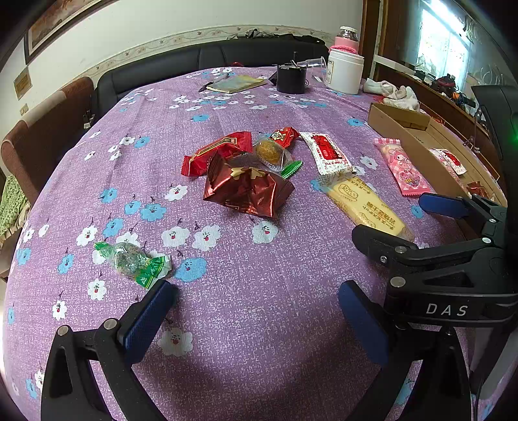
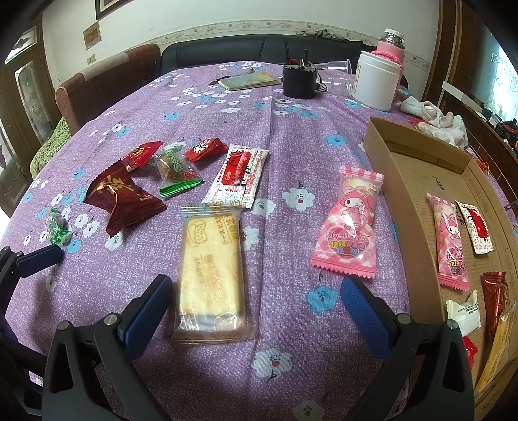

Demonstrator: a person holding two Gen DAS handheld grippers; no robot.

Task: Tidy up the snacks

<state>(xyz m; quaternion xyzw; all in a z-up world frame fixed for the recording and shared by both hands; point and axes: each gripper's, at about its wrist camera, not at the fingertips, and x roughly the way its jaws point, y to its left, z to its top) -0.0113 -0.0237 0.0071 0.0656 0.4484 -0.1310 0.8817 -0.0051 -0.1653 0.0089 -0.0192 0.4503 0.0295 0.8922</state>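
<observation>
The loose snacks lay on the purple cloth (image 2: 291,155), with the yellow biscuit pack (image 2: 210,275) nearest, just ahead of your right gripper (image 2: 255,311), whose jaws stood apart and empty, probably lined up to take it. Further left sat the dark red pouch (image 1: 247,189) and green candy (image 1: 132,260), the latter just beyond your left gripper (image 1: 257,312), also spread wide and holding nothing. The cardboard box (image 2: 401,181) at right already held a pink pack (image 2: 451,239) and several other wrapped snacks, so I judged sorting partly done.

Home living room: black sofa (image 1: 210,55), floral tablecloth (image 1: 259,291), framed picture (image 1: 55,22).
</observation>
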